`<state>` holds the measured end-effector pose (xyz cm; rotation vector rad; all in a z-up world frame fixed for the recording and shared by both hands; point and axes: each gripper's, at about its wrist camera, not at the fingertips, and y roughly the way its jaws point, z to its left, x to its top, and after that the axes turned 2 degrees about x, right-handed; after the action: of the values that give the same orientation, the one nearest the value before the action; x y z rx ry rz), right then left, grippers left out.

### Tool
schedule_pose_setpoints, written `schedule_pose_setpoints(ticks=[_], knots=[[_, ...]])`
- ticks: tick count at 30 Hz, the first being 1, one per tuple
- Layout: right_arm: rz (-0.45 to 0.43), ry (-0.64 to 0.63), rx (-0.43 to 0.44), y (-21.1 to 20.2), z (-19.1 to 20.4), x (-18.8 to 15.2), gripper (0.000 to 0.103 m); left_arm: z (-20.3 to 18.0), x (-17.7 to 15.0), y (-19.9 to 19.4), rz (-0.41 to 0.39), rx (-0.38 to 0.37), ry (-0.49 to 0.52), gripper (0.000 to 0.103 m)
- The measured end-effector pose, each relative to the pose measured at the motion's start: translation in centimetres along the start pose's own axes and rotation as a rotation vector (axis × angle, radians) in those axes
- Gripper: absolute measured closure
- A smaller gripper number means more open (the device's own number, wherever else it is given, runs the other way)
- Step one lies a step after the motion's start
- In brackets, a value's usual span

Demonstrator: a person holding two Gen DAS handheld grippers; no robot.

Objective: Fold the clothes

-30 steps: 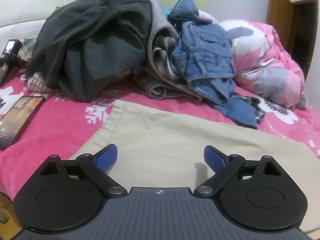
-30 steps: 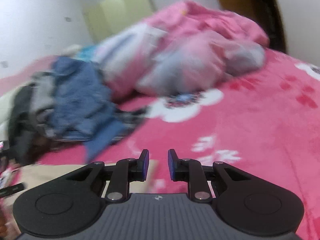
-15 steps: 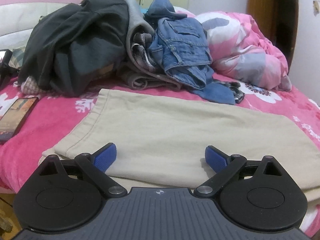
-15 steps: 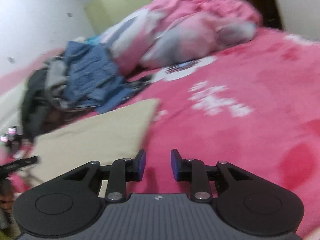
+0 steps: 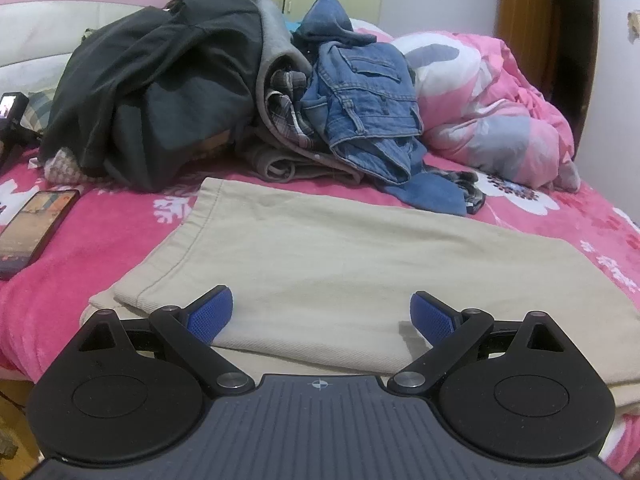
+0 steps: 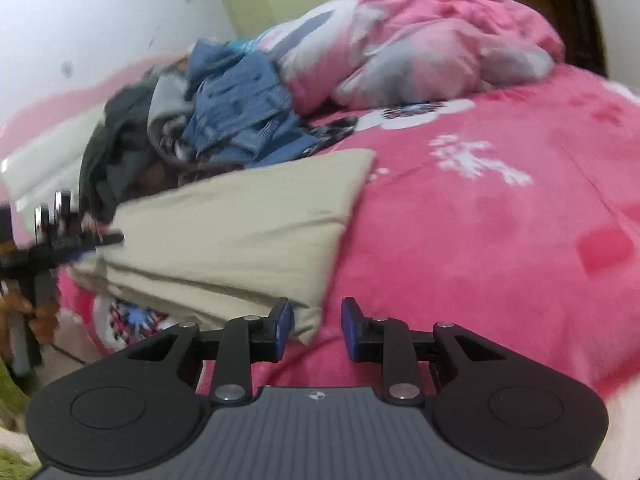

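Trousers of plain beige cotton [image 5: 340, 264] lie folded flat on the bright pink fleece blanket [image 5: 92, 248] with white flower prints, near the front edge of the bed, a stitched hem at the left end. The left gripper [image 5: 322, 312] hovers just over the near edge of the beige fabric, its blue-padded fingers [image 5: 210, 312] spread wide and grasping nothing. In the right wrist view, the right gripper [image 6: 316, 326] sits at the garment's near right corner [image 6: 312, 320], its blue pads a narrow gap apart and empty; the corner lies just ahead of the left pad. Behind the trousers rises a heap of unfolded clothes: a dark grey jacket [image 5: 160, 80], a grey garment with plaid lining [image 5: 280, 120] and blue denim jeans [image 5: 368, 108]. A rumpled pink and grey quilt [image 5: 488, 112] lies to the right of the heap. A black smartphone [image 5: 32, 228] rests on the blanket, well to the left.
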<state>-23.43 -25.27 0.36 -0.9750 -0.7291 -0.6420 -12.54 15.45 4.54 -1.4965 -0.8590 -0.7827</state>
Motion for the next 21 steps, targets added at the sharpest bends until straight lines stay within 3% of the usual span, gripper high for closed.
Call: schedule_pose_setpoints(ticks=[6, 12, 14, 19, 21], knots=[[-0.096, 0.054, -0.060, -2.7, -0.8, 1.3, 0.074, 0.0, 0.2, -0.1, 0.009, -0.005, 0.002, 0.006], [-0.178, 0.030, 0.018, -2.2, 0.7, 3.3, 0.074, -0.2, 0.6, -1.9, -0.015, -0.036, -0.020, 0.006], [-0.172, 0.010, 0.048, -1.0, 1.5, 3.5, 0.074, -0.7, 0.4, -2.5, -0.019, -0.051, 0.008, 0.006], [-0.046, -0.077, -0.027, 4.4, 2.1, 2.0, 0.075, -2.0, -0.9, -1.8, 0.015, -0.025, 0.114, 0.004], [-0.071, -0.064, -0.028, 5.3, 1.6, 1.0, 0.075, -2.0, -1.1, -1.7, 0.013, -0.022, 0.119, 0.004]])
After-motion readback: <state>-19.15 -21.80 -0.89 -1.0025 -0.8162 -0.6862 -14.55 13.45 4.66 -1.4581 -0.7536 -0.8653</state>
